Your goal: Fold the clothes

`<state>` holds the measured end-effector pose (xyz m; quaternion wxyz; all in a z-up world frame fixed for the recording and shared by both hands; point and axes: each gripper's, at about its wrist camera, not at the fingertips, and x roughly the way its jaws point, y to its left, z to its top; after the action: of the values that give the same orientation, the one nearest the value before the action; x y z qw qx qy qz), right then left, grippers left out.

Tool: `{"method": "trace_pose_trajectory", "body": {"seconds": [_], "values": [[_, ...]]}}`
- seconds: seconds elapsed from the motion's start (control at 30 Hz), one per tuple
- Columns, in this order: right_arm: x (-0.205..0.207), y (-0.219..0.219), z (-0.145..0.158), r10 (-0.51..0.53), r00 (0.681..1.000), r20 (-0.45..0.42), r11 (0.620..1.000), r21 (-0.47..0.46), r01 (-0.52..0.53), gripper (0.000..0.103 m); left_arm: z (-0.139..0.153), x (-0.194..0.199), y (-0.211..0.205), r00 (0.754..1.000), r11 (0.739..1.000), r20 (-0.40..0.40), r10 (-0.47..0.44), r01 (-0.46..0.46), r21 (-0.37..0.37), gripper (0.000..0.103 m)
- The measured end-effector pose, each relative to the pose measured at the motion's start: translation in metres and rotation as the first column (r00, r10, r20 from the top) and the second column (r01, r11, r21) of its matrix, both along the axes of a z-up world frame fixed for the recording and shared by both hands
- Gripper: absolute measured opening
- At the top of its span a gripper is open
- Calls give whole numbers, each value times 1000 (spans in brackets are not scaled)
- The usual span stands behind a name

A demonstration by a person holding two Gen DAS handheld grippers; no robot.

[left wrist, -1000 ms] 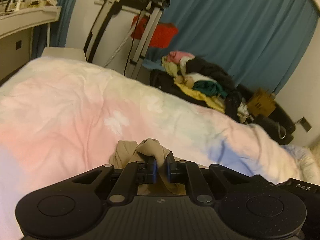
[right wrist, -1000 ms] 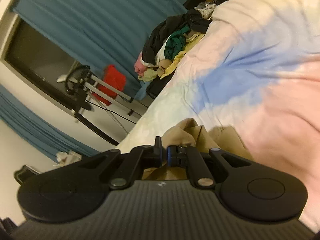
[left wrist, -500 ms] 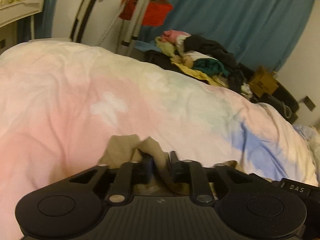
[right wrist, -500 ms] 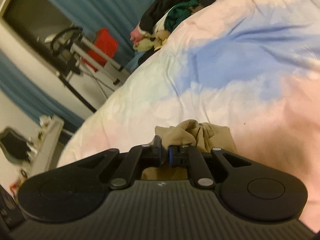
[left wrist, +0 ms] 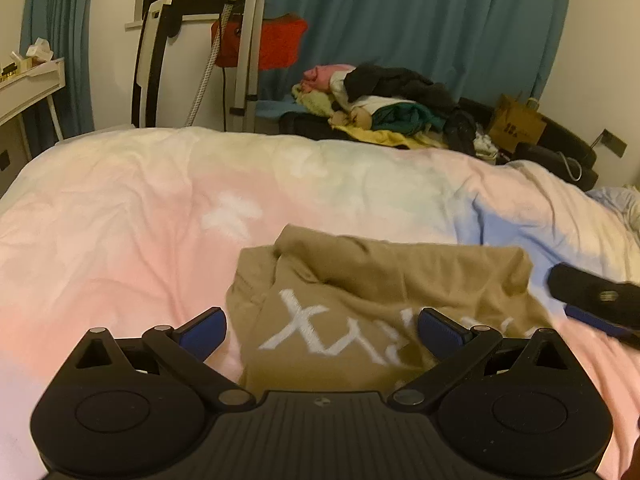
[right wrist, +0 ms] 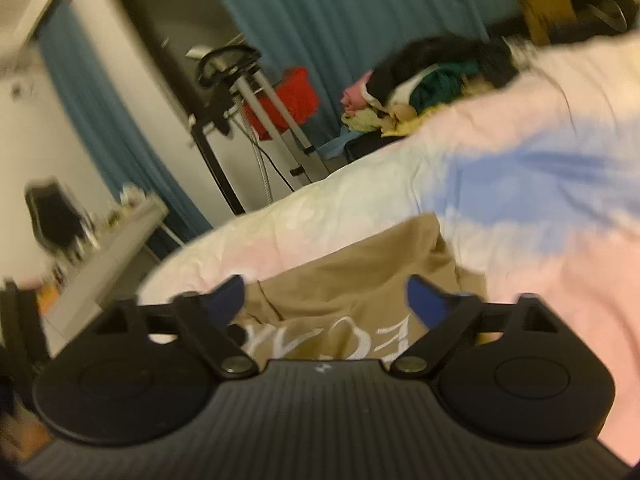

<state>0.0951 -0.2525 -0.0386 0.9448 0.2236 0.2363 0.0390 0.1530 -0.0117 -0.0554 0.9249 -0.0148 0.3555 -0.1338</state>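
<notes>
Tan garment (left wrist: pixel 380 304) with white block lettering lies loose and rumpled on the bed's pastel tie-dye duvet (left wrist: pixel 132 216), lettering face up, near the close edge of the bed; far edge bunched into a ridge; lettering reads upside-down from both wrist views.

Left tool (left wrist: pixel 322 328): jaws spread wide and opening; garment sits between and just ahead of the blue pads (left wrist: pixel 202 330), fabric free, neither pad pressing on it; left pad over bare duvet just beside the garment's left edge, right pad over the fabric.

Right tool (right wrist: pixel 326 302): jaws apart and opening; garment lies between and ahead of them, nothing clamped; view is motion-blurred, so whether the pads touch the fabric I cannot tell. In the left wrist view the right tool's dark finger (left wrist: pixel 592 300) shows at the garment's right edge, just beside it.

Outward: heap of mixed clothes (left wrist: pixel 392 108) (pink, black, green, yellow) beyond the far side of the bed, well apart from the garment; red cloth (left wrist: pixel 276 42) hung on a metal-framed stand (left wrist: pixel 244 60) against the wall; teal curtain (left wrist: pixel 420 20) behind; cardboard box (left wrist: pixel 516 124) far right; white shelf (left wrist: pixel 28 84) far left.
</notes>
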Motion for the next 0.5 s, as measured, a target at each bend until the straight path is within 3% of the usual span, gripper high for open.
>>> {"method": "trace_pose_trajectory", "body": {"seconds": [0.13, 0.33, 0.5], "values": [[24, 7, -18, 4, 997, -72, 991, -135, -14, 48, -12, 14, -3, 1000, 999, -13, 3, -2, 37, 103], [72, 10, -52, -28, 984, -177, 983, -182, -5, 47, -37, 38, -3, 995, 999, -96, 39, -37, 26, 102], [78, 10, -60, -33, 983, -181, 986, -167, 3, 47, -37, 31, -12, 999, 995, -46, 29, -25, 96, 102]]}}
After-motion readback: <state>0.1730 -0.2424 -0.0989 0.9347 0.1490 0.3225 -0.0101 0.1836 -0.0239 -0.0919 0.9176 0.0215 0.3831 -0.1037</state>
